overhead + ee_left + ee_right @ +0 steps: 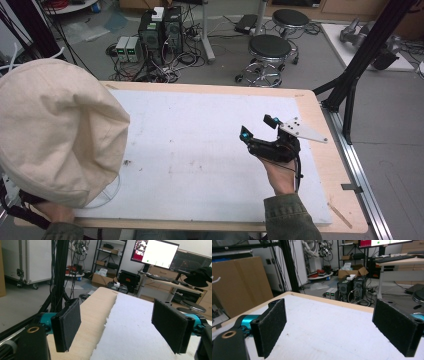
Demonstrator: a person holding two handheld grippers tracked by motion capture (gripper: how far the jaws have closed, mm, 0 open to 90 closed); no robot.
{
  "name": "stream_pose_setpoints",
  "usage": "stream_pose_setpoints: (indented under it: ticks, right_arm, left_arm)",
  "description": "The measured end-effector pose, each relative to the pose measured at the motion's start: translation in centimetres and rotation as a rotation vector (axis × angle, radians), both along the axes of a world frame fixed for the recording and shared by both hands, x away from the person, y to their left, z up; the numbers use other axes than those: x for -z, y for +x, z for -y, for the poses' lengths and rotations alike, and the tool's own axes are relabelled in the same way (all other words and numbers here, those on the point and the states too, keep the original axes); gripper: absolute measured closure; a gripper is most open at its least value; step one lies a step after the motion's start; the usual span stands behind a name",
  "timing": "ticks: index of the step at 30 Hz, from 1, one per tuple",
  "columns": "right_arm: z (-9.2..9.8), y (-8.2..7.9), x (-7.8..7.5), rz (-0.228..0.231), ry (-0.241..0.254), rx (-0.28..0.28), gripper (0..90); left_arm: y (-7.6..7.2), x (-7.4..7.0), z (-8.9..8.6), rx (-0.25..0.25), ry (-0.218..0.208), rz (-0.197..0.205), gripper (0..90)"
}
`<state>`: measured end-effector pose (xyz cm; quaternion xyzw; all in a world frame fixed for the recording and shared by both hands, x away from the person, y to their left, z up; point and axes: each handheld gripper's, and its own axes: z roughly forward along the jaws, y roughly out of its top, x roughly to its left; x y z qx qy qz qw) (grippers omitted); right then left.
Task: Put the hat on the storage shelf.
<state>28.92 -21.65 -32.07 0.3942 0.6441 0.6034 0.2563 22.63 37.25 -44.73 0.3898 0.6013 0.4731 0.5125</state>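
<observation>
My right gripper (257,127) is held in the person's right hand (281,177) over the right part of the white sheet (200,150). Its jaws point toward the table's far left, and its grey three-cornered plate (302,131) is on top. In the right gripper view, my right gripper (337,327) is open, its black pads (273,325) wide apart with bare sheet between them. In the left gripper view, my left gripper (122,327) is also open and empty, over the seam between the wooden table edge (95,315) and the white sheet (135,322). The person's left hand (55,212) is at the near left corner.
A cream hat (55,135) on the person's head hides the left part of the table. A thin wooden stick (340,215) lies at the near right corner. Beyond the table are two stools (270,50), computer towers (160,30) with cables, and a black frame post (360,55).
</observation>
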Motion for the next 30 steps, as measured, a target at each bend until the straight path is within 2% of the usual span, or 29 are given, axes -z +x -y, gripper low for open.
stream_pose_setpoints:
  ticks: [5,10,20,25,30]
  right_arm:
    - [0.1,-0.8,0.0,0.010,-0.029,0.011,11.1]
    - [0.6,-1.6,0.7,0.023,-0.114,0.048,11.1]
    - [3.6,-2.9,2.7,-0.014,-0.098,0.138,11.1]
    - [5.3,-3.4,4.4,-0.023,-0.093,0.211,11.1]
    - [6.8,-3.7,6.1,-0.014,-0.100,0.355,11.1]
  left_arm:
    - [-0.1,0.0,0.0,0.002,0.002,-0.003,23.6]
    - [-0.1,0.0,0.0,0.002,-0.002,0.002,23.6]
    - [-0.2,0.0,0.1,0.001,-0.001,-0.002,23.6]
    - [-0.1,0.0,0.2,0.002,0.000,0.001,23.6]
    - [-0.1,0.0,0.3,0.006,0.000,0.000,23.6]
